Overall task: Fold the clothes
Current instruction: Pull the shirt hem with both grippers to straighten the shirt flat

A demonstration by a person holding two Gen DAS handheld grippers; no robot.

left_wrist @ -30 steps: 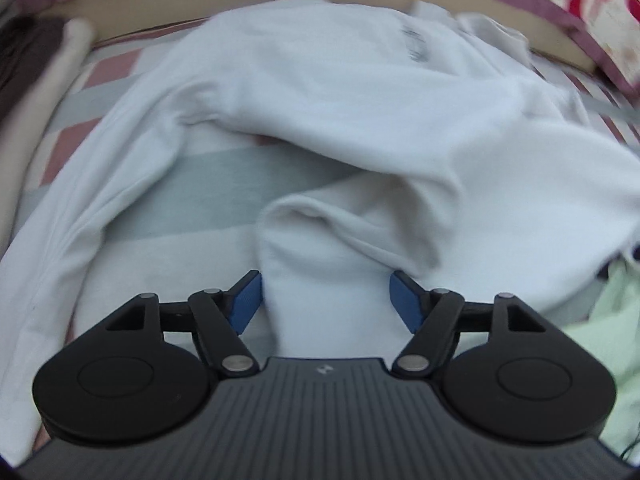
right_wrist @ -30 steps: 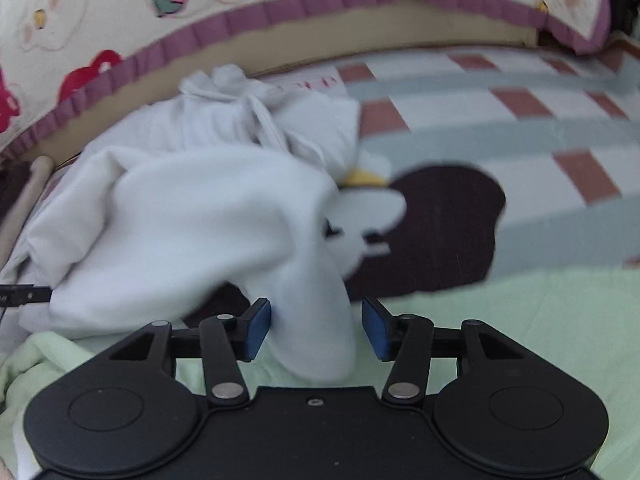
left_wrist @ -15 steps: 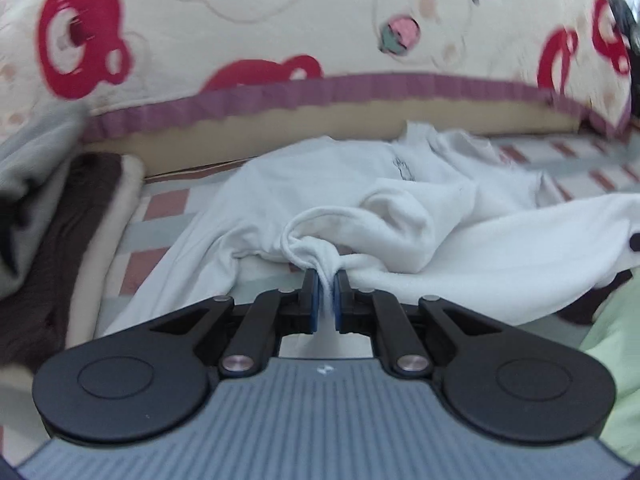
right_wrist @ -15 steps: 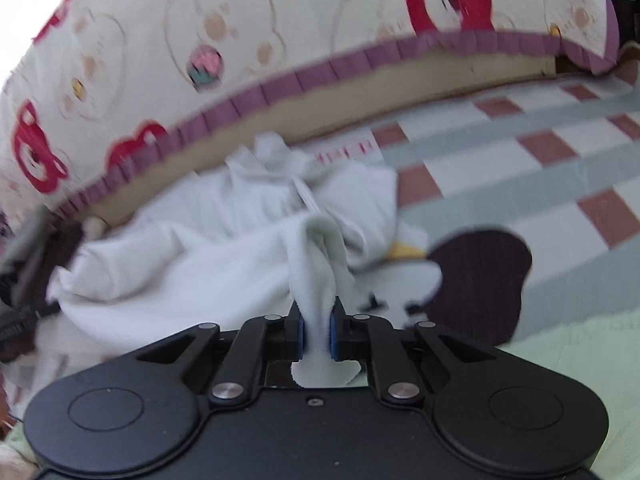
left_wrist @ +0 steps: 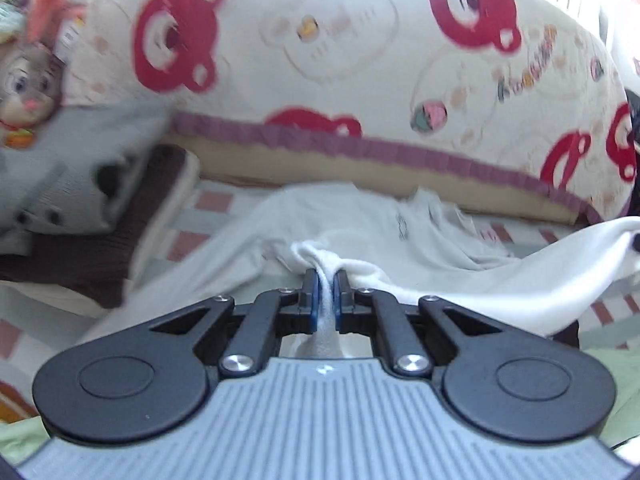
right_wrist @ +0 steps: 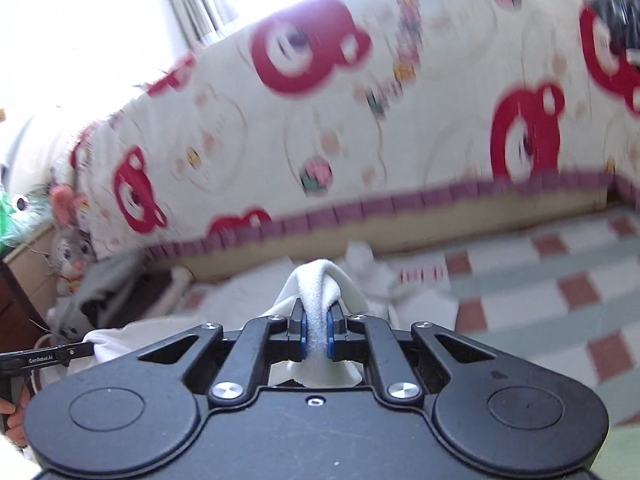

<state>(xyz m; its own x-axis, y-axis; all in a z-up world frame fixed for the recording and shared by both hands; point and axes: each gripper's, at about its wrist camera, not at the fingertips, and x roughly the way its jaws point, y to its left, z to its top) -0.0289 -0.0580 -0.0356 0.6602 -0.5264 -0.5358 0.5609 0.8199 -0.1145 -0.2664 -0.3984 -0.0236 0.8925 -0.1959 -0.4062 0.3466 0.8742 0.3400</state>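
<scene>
Gripping noted, left wrist view: left gripper (left_wrist: 325, 294) clamped on bunched edge of white garment (left_wrist: 460, 276), which trails over checked bedding (left_wrist: 208, 204) | right wrist view: right gripper (right_wrist: 316, 334), jaws just closing, pinches white fold, cloth raised above bedding.

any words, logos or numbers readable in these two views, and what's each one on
"GenRobot.AI": white lettering on the left gripper's black finger, seen at the left edge of the right wrist view.
Coloured lettering on the bear-print cover: blurred, not readable.
Small dark print on the white garment: too small to read.
Small white mark on the left gripper's grey body: a logo, no letters to read.
</scene>
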